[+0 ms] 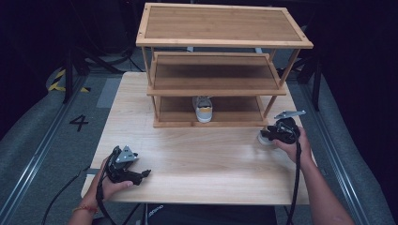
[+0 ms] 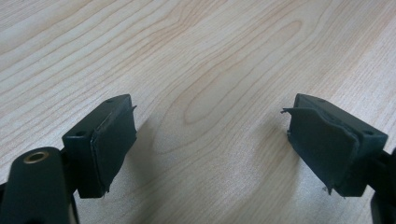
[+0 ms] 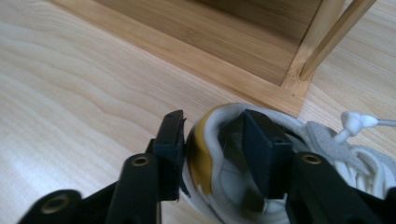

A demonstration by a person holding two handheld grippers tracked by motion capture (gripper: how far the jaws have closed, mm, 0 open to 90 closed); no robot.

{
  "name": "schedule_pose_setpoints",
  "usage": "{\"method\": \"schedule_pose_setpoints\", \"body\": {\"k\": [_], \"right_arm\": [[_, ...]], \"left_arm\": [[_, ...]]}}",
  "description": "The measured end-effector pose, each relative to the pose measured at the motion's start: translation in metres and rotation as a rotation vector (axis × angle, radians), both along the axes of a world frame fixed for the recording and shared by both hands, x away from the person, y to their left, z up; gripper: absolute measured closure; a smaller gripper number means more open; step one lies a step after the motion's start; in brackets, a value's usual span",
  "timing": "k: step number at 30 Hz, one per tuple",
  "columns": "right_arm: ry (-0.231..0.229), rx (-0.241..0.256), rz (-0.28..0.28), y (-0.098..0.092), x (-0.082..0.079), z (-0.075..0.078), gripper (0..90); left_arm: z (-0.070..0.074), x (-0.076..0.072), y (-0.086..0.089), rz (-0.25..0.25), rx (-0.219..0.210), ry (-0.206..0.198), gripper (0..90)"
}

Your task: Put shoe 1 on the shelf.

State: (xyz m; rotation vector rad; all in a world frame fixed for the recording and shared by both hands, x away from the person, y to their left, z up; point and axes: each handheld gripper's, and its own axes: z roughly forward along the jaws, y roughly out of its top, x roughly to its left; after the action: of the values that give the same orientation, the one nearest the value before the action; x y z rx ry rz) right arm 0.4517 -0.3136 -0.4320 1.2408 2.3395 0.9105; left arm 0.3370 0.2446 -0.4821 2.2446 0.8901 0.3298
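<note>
Right gripper [image 3: 212, 154] clamped on shoe [image 3: 205, 154] heel collar at table's [image 1: 197, 159] right edge beside rack [image 1: 206, 123], left gripper [image 2: 210, 140] idle, jaws apart; next: lift, slot beside shelved shoe [image 1: 203, 109].

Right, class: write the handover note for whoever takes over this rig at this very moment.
Left tool: open, holding nothing, low over the table near its front left.
Right tool: shut on the heel of the loose shoe, one jaw inside the collar, one outside, on the table by the rack's front right corner.
Done: the matching shoe stands on the bottom shelf of the wooden rack.
Left: probably lift the gripped shoe and set it beside its mate.
</note>
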Motion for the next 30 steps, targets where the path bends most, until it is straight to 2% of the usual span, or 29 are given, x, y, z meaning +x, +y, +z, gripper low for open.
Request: {"method": "schedule_pose_setpoints", "body": {"k": [2,4,7,10,11,20,28,30], "right_arm": [[0.007,0.004,0.014,-0.001,-0.003,0.002,67.1],[0.009,-0.02,0.045,0.0,-0.007,0.004,72.4],[0.016,-0.018,0.098,0.001,-0.015,0.008,74.6],[0.034,-0.036,0.166,0.004,-0.029,0.01,74.3],[0.034,-0.036,0.166,0.004,-0.029,0.01,74.3],[0.114,-0.112,0.285,0.006,-0.055,0.019,72.5],[0.212,-0.174,0.353,0.001,-0.07,0.026,69.9],[0.231,-0.182,0.344,0.0,-0.072,0.027,66.5]], "left_arm": [[0.0,0.0,0.0,-0.001,-0.002,0.0,15.4],[0.0,0.0,0.0,-0.001,-0.002,0.0,15.4],[0.0,0.0,0.0,-0.001,-0.002,0.0,15.4],[0.0,0.0,0.0,-0.001,-0.002,0.0,15.4],[0.0,0.0,0.0,-0.001,-0.002,0.0,15.4],[0.0,0.0,0.0,0.0,-0.003,0.0,15.4],[0.0,0.0,0.0,0.002,0.005,-0.005,15.4],[0.0,0.0,0.0,0.001,0.006,-0.006,15.4]]}}
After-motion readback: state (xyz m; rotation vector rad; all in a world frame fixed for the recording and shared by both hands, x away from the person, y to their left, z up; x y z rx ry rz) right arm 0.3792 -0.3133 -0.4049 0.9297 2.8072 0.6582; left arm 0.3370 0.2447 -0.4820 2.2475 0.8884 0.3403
